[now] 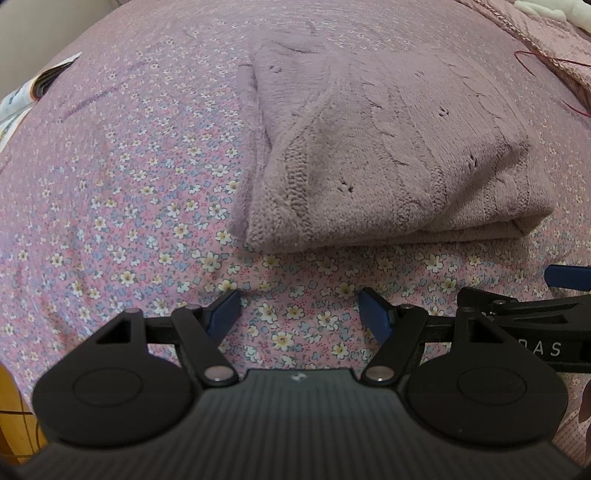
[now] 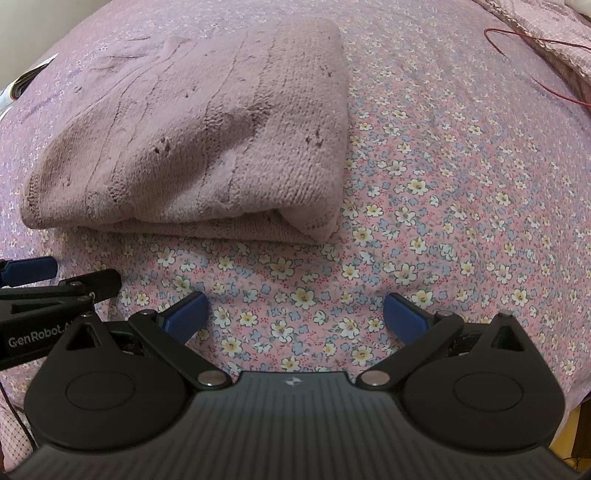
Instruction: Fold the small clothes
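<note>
A mauve knitted garment (image 1: 373, 147) lies folded into a thick rectangle on the floral bedsheet (image 1: 129, 206). It also shows in the right wrist view (image 2: 207, 136), up and left of centre. My left gripper (image 1: 299, 295) is open and empty, just short of the garment's near edge. My right gripper (image 2: 295, 299) is open and empty, near the garment's right corner and apart from it. Each gripper shows at the edge of the other's view: the right one (image 1: 554, 288) and the left one (image 2: 44, 277).
A magazine (image 1: 33, 88) lies at the bed's far left edge. A red cord (image 2: 535, 66) and a pink quilted cover (image 2: 546, 33) lie at the far right. A white soft thing (image 1: 546, 11) sits at the top right.
</note>
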